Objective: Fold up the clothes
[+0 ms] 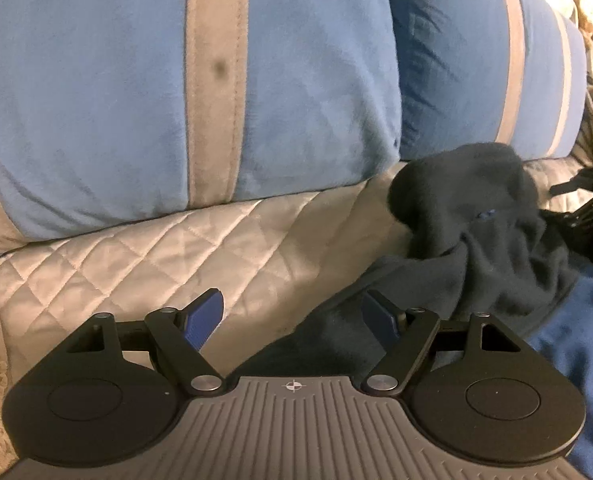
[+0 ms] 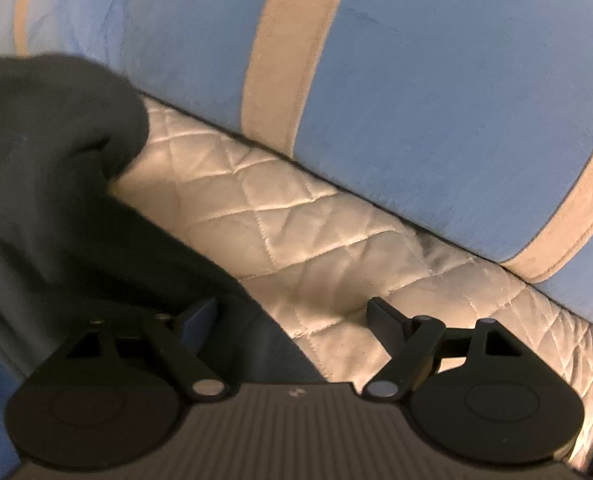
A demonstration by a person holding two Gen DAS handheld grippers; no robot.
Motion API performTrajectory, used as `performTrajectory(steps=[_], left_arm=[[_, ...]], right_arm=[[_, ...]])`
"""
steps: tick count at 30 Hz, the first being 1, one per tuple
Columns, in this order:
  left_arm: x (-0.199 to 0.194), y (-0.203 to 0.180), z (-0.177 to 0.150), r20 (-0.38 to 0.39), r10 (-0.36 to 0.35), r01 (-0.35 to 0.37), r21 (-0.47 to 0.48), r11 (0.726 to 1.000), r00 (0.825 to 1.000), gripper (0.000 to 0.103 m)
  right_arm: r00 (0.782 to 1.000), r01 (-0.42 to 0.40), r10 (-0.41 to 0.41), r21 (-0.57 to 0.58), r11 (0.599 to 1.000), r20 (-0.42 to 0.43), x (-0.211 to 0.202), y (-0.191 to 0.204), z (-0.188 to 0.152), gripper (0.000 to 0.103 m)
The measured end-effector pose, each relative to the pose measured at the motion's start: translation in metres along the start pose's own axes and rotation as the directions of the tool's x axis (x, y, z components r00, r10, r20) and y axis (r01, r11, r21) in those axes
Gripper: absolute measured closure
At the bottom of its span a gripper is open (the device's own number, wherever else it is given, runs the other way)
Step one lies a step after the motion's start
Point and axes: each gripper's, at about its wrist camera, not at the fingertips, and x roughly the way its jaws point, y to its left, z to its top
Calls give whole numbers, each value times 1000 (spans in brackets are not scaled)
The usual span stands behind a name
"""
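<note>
The dark garment [image 1: 484, 240] lies crumpled in a heap on the quilted sofa seat [image 1: 156, 264], against the foot of the blue cushions [image 1: 96, 92] with grey stripes. It sits between the two tools: ahead and to the right of the left tool [image 1: 292, 316], ahead and to the left of the right tool [image 2: 292, 320]. A flat tongue of the cloth runs back under both. No long axis can be judged; the heap is bunched with a rounded lump on top. Both tools stand spread, with nothing pinched; the fabric edge lies beneath the gaps, not between the pads. Neither hand looks clearly nearer. A blue cloth [image 1: 576, 340] lies just beside the garment. The right view is blurred. Little of the room is visible beyond the sofa.
</note>
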Motion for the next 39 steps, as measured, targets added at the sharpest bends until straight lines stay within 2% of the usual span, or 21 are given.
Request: performTrajectory(steps=[8, 11, 14, 16, 19, 21, 22, 23, 24, 25, 27, 30, 34, 39], left_arm=[[23, -6, -22, -33, 16, -12, 111, 994, 999, 27], [41, -5, -23, -59, 7, -3, 74, 997, 998, 26], [53, -8, -18, -80, 8, 0, 95, 995, 997, 26], [59, -7, -13, -116, -5, 19, 125, 992, 993, 26], [66, 0, -3, -189, -39, 59, 105, 993, 981, 27], [70, 0, 2, -229, -39, 66, 110, 992, 973, 28], [70, -2, 3, -241, -43, 71, 108, 992, 970, 34], [70, -4, 4, -251, -57, 86, 107, 990, 966, 46], [69, -5, 5, -262, -72, 103, 107, 989, 962, 62], [68, -8, 5, -270, -81, 115, 112, 987, 959, 71], [66, -14, 7, -282, -56, 101, 145, 984, 958, 84], [64, -23, 7, -267, 35, 25, 216, 976, 963, 87], [64, -30, 6, -207, 184, -115, 306, 945, 961, 88], [72, -31, 4, -140, 271, -211, 338, 917, 952, 88]], right_arm=[[1000, -12, 12, -68, 998, 5, -5, 6, 4, 16], [1000, -20, 22, -86, 996, 16, -4, 11, 4, 18], [998, -45, 48, -104, 994, 28, -4, 15, 5, 22], [997, -70, 73, -126, 990, 21, -2, 17, 6, 25], [995, -101, 103, -147, 984, 5, -2, 18, 8, 32], [991, -133, 133, -158, 979, -8, -3, 21, 9, 48], [988, -153, 153, -161, 975, -16, -3, 23, 9, 55], [987, -160, 158, -164, 973, -22, -3, 24, 9, 67], [987, -161, 159, -165, 973, -28, -3, 26, 9, 70], [986, -165, 161, -161, 973, -35, -3, 26, 9, 71], [986, -167, 161, -150, 974, -48, -3, 24, 11, 81], [991, -130, 125, -138, 982, -47, -7, 22, 15, 90], [998, -56, 54, -130, 990, -18, -9, 18, 18, 91], [999, 11, -8, -84, 996, 44, -14, 10, 26, 92]])
